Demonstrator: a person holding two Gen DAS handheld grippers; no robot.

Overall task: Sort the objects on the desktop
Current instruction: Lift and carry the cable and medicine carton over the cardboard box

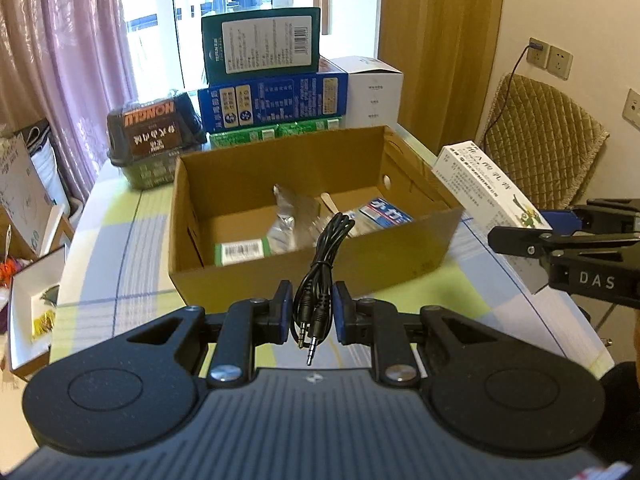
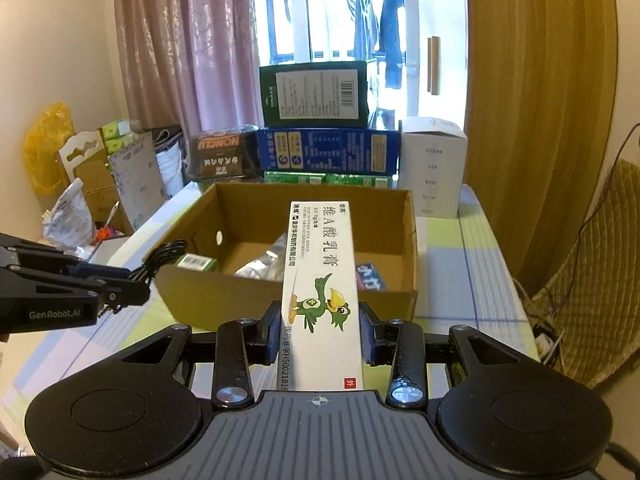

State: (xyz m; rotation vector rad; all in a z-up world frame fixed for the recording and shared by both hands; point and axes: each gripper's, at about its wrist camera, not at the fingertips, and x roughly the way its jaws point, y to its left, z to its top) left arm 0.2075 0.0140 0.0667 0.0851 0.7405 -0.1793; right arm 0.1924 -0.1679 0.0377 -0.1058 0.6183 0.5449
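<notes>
Left wrist view: we hold a bundled black audio cable pinched in the left gripper, its loop end pointing to twelve o'clock over the near wall of the open cardboard box, its two plugs hanging back toward us. Right wrist view: our right gripper clamps a long white ointment carton by its sides, long axis running straight to twelve o'clock and already reaching over the box rim. We judge both loads sit just short of the box, the carton slightly nearer to dropping in.
</notes>
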